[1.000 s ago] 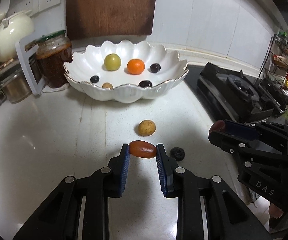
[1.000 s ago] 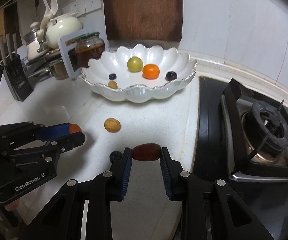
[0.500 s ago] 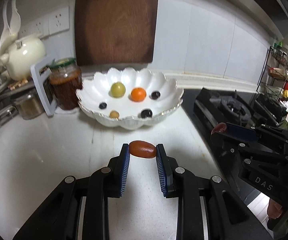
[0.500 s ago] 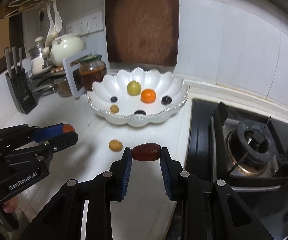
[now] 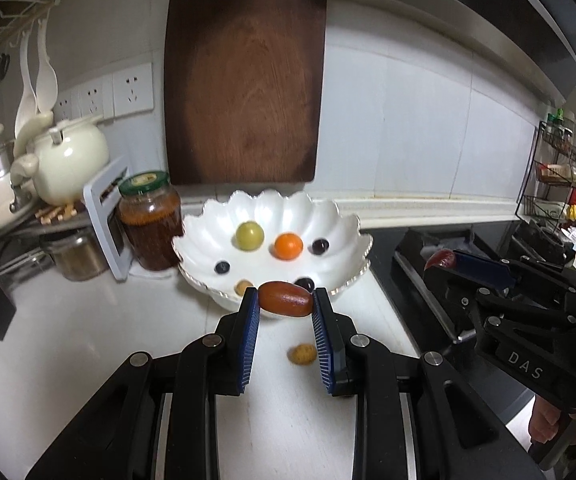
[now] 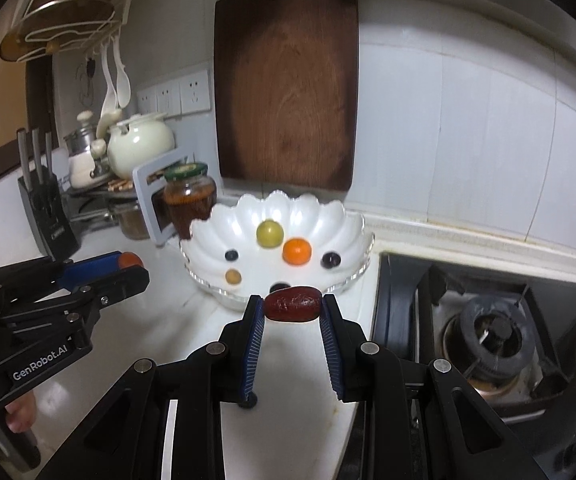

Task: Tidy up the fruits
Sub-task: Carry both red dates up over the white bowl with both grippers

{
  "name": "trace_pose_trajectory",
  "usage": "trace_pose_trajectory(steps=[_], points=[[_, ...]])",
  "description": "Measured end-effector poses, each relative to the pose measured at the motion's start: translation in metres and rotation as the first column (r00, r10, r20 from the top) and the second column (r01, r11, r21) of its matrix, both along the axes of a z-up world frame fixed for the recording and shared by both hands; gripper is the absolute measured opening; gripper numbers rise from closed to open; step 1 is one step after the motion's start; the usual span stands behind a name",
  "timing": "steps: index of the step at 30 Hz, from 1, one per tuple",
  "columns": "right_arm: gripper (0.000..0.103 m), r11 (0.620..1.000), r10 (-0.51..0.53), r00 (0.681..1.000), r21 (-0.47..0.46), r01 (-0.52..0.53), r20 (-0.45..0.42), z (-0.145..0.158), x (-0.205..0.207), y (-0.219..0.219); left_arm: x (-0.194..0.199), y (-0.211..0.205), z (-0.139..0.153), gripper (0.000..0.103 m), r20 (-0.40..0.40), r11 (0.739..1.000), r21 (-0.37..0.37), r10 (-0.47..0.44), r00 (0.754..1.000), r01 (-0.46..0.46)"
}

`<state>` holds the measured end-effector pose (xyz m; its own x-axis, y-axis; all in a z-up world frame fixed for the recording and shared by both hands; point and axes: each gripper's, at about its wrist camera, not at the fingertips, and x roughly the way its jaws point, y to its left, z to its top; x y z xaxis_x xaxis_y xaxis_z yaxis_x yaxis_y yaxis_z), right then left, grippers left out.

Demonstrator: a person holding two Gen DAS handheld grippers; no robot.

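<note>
You held the left gripper (image 5: 285, 309) with its jaws clamped endwise on an orange-red oval fruit (image 5: 285, 299), and the right gripper (image 6: 293, 312) clamped likewise on a dark red date (image 6: 294, 303). Both hung just before the white bowl (image 6: 340, 220), lifted clear of the table (image 5: 68, 332), probably to clear its scalloped rim.

A white speckled stone counter (image 5: 68, 344) is seen. A white scalloped ceramic bowl (image 5: 330, 222) and a green-lidded glass jar (image 5: 150, 220) are set near its back edge; a small yellow-brown fruit (image 5: 302, 354) lies before the bowl.
</note>
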<state>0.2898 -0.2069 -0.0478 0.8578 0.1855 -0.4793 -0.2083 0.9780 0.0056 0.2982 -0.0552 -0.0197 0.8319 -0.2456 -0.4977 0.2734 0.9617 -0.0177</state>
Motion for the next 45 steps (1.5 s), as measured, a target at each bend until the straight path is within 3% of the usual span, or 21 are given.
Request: trace_pose_trajectory(steps=[11,18,27,34,45], points=[[0.030,0.999,-0.006,0.999,0.033,0.004,0.045,0.019,0.027,0.000,0.023,0.004,0.020,0.027,0.056,1.000,-0.007,0.016,0.998,-0.016],[0.030,0.999,-0.002,0.999,0.044,0.000,0.043,0.024,0.046,0.002,0.045,0.008,0.027,0.027,0.045,1.000,-0.021,0.021,0.999,-0.020],[0.030,0.999,-0.009,1.000,0.033,0.008,0.021,0.024,0.080,0.007,0.078,0.002,0.025,0.027,0.049,0.999,0.034,0.025,0.998,-0.026],[0.030,0.999,-0.018,0.999,0.050,0.019,-0.033,0.018,0.109,0.005,0.110,-0.004,0.017,0.027,-0.003,0.999,0.047,0.024,1.000,-0.024],[0.030,0.998,-0.027,0.990,0.051,0.035,-0.142,-0.001,0.152,0.005,0.170,-0.007,-0.006,0.027,-0.174,1.000,0.011,-0.005,0.985,0.007]])
